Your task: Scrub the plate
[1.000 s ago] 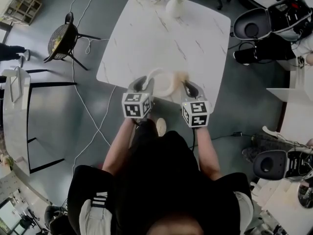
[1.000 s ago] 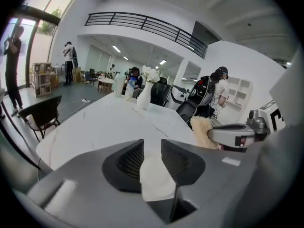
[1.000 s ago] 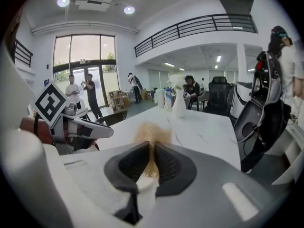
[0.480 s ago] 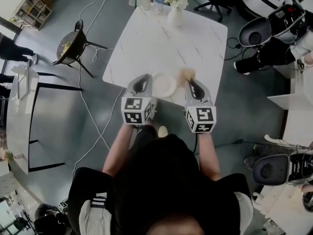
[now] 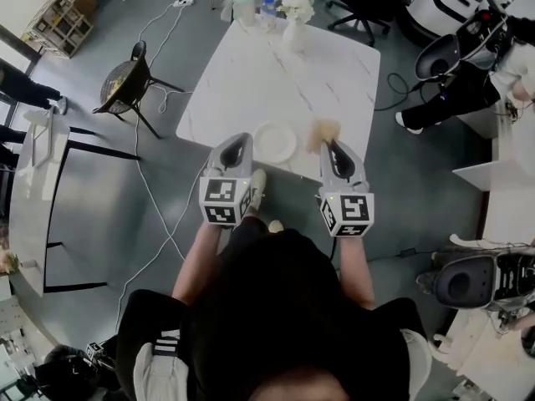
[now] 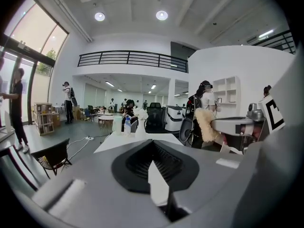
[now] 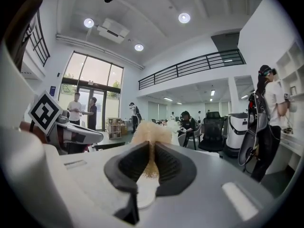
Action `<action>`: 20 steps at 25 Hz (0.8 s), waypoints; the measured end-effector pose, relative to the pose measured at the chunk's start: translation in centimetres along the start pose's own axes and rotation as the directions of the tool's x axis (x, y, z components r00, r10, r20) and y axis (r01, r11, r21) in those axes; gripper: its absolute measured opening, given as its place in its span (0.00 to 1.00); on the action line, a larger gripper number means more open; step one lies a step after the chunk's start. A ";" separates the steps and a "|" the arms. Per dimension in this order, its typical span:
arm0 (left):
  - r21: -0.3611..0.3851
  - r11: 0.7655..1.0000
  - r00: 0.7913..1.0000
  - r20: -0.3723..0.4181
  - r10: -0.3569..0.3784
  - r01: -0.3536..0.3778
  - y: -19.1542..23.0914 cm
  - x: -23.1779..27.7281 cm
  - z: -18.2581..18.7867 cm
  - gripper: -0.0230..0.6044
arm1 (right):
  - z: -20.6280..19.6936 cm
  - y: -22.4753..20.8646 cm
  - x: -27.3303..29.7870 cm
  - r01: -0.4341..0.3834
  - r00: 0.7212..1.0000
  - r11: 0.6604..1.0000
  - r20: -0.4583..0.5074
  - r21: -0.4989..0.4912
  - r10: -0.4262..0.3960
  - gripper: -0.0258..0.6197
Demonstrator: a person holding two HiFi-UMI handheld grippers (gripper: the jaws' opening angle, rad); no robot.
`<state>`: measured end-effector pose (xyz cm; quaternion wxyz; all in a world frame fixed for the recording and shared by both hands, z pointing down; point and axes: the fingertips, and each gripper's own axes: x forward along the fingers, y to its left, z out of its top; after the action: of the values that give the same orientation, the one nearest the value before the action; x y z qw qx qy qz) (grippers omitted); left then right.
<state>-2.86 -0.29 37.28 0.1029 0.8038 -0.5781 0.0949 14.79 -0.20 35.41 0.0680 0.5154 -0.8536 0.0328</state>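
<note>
A round white plate (image 5: pixel 275 142) lies flat on the white marble table (image 5: pixel 276 73), close to its near edge. My left gripper (image 5: pixel 237 146) sits just left of the plate, its tips at the table's edge. Its jaws are shut in the left gripper view (image 6: pixel 152 144), and I see nothing held between them. My right gripper (image 5: pixel 333 149) is just right of the plate, shut on a tan fluffy scrubber (image 5: pixel 323 130). The scrubber sticks up from between the pads (image 7: pixel 151 133) and also shows in the left gripper view (image 6: pixel 205 123).
A white vase of flowers (image 5: pixel 294 11) and two bottles (image 5: pixel 245 5) stand at the table's far edge. A black chair (image 5: pixel 125 82) and a cable on the floor are to the left, office chairs (image 5: pixel 443 53) to the right. People stand about the room.
The plate, which looked raised at my left gripper, now lies flat. Both grippers have drawn back toward the near edge. The left jaws have closed.
</note>
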 end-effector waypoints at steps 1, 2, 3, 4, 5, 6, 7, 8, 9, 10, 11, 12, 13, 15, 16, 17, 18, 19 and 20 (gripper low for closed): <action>0.003 1.000 1.000 0.001 -0.002 0.002 -0.2 -0.4 -0.1 0.05 | -0.1 0.1 -0.4 -0.001 1.000 1.000 0.001 -0.002 0.001 0.10; 0.003 1.000 1.000 0.002 -0.006 0.006 -0.4 -0.8 -0.3 0.05 | -0.1 0.3 -0.8 -0.002 1.000 1.000 0.002 -0.003 0.002 0.10; -0.002 1.000 1.000 0.002 -0.011 0.011 -0.6 -1.1 -0.4 0.05 | -0.3 0.5 -1.2 -0.003 1.000 1.000 0.001 -0.004 0.003 0.10; -0.009 1.000 1.000 0.003 -0.015 0.015 -0.9 -1.5 -0.6 0.05 | -0.4 0.7 -1.6 -0.005 1.000 1.000 0.000 -0.005 0.005 0.10; -0.014 1.000 1.000 0.004 -0.018 0.018 -1.1 -1.9 -0.7 0.05 | -0.5 0.9 -2.0 -0.006 1.000 1.000 -0.001 -0.005 0.006 0.10; -0.014 1.000 1.000 0.003 -0.018 0.018 -1.3 -2.2 -0.9 0.05 | -0.7 1.1 -2.5 -0.007 1.000 1.000 -0.002 -0.005 0.007 0.10; -0.011 1.000 1.000 0.002 -0.017 0.017 -1.5 -2.5 -1.0 0.05 | -0.8 1.2 -2.9 -0.007 1.000 1.000 -0.002 -0.005 0.007 0.10; -0.008 1.000 1.000 0.000 -0.016 0.016 -1.6 -2.8 -1.1 0.05 | -0.9 1.4 -3.2 -0.006 1.000 1.000 -0.001 -0.004 0.006 0.10; -0.006 1.000 1.000 -0.001 -0.015 0.015 -1.7 -3.0 -1.2 0.05 | -1.0 1.5 -3.5 -0.007 1.000 1.000 -0.001 -0.004 0.007 0.10; -0.005 1.000 1.000 -0.001 -0.015 0.015 -1.7 -3.2 -1.2 0.05 | -1.1 1.6 -3.8 -0.008 1.000 1.000 -0.002 -0.004 0.008 0.10; -0.005 1.000 1.000 -0.001 -0.014 0.014 -1.7 -3.4 -1.3 0.05 | -1.2 1.7 -4.0 -0.009 1.000 1.000 -0.003 -0.005 0.009 0.10; -0.005 1.000 1.000 -0.001 -0.014 0.014 -1.8 -3.6 -1.4 0.05 | -1.4 1.7 -4.2 -0.010 1.000 1.000 -0.005 -0.006 0.010 0.10; -0.005 1.000 1.000 -0.001 -0.013 0.013 -1.8 -3.8 -1.5 0.05 | -1.6 1.7 -4.4 -0.010 1.000 1.000 -0.008 -0.005 0.010 0.10; -0.006 1.000 1.000 -0.008 -0.009 0.009 -1.9 -4.1 -1.9 0.05 | -2.1 1.6 -4.8 -0.007 1.000 1.000 -0.014 -0.001 0.007 0.10; -0.006 1.000 1.000 -0.011 -0.006 0.006 -2.0 -4.2 -2.0 0.05 | -2.2 1.5 -4.9 -0.006 1.000 1.000 -0.016 0.002 0.006 0.10; -0.006 1.000 1.000 -0.012 -0.005 0.005 -2.1 -4.3 -2.0 0.05 | -2.3 1.5 -5.0 -0.006 1.000 1.000 -0.016 0.006 0.006 0.10; -0.005 1.000 1.000 -0.011 -0.005 0.005 -2.1 -4.4 -2.0 0.05 | -2.3 1.4 -5.1 -0.005 1.000 1.000 -0.016 0.008 0.005 0.10; -0.002 1.000 1.000 -0.009 -0.005 0.005 -2.2 -4.5 -1.9 0.05 | -2.3 1.4 -5.2 -0.005 1.000 1.000 -0.015 0.010 0.005 0.10; 0.001 1.000 1.000 -0.005 -0.006 0.006 -2.3 -4.5 -1.8 0.05 | -2.2 1.5 -5.2 -0.006 1.000 1.000 -0.013 0.010 0.006 0.10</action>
<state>-2.17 5.04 37.67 0.1042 0.8055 -0.5753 0.0968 16.05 5.32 36.85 0.0707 0.5129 -0.8546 0.0406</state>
